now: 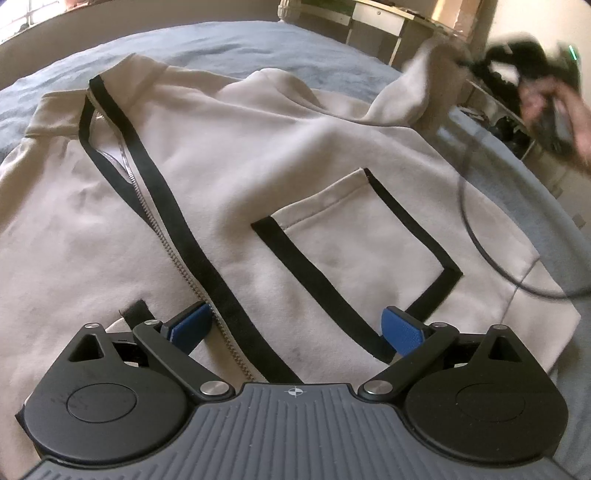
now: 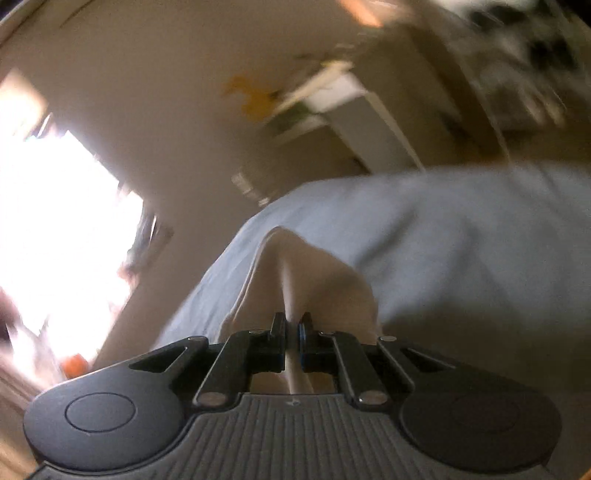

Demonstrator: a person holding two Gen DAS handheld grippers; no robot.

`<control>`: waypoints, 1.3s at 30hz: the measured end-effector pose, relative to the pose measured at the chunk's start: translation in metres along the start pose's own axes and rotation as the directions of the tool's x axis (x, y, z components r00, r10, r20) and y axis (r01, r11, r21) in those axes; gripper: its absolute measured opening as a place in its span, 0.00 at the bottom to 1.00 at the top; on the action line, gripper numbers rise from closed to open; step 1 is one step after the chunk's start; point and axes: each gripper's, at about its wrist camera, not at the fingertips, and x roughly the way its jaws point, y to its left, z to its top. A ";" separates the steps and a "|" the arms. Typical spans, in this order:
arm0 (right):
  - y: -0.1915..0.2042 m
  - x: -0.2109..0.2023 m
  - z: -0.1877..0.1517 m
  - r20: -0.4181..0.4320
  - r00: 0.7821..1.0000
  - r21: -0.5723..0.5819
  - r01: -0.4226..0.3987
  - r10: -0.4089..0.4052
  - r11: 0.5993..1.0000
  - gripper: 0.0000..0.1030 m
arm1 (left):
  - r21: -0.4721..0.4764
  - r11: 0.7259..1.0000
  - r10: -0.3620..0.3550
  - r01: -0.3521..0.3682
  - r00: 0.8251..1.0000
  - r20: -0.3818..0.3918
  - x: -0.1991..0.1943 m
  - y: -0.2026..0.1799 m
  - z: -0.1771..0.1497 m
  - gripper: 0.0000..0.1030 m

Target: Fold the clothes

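Observation:
A beige zip jacket (image 1: pixel 229 177) with black trim, a zipper (image 1: pixel 184 266) and a black-edged pocket (image 1: pixel 354 254) lies spread face up on the blue-grey bed. My left gripper (image 1: pixel 295 328) stands open just above its lower front, one blue pad on each side of the zipper. My right gripper (image 1: pixel 476 62) shows blurred at the upper right of the left wrist view, lifting the jacket's sleeve (image 1: pixel 410 92). In the right wrist view that gripper (image 2: pixel 293 325) is shut on a fold of the beige sleeve (image 2: pixel 295 273), raised over the bed.
The blue-grey bedsheet (image 1: pixel 229 48) runs beyond the jacket. A black cable (image 1: pixel 480 243) loops over the jacket's right edge. White drawers (image 1: pixel 376 22) stand past the bed; a bright window (image 2: pixel 62 221) fills the left of the blurred right wrist view.

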 end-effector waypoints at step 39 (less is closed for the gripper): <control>-0.031 0.081 0.070 -0.170 0.895 -0.184 0.383 -0.413 0.905 0.55 | -0.005 1.000 0.016 -0.016 0.999 -0.033 0.003 -0.002 0.004 0.96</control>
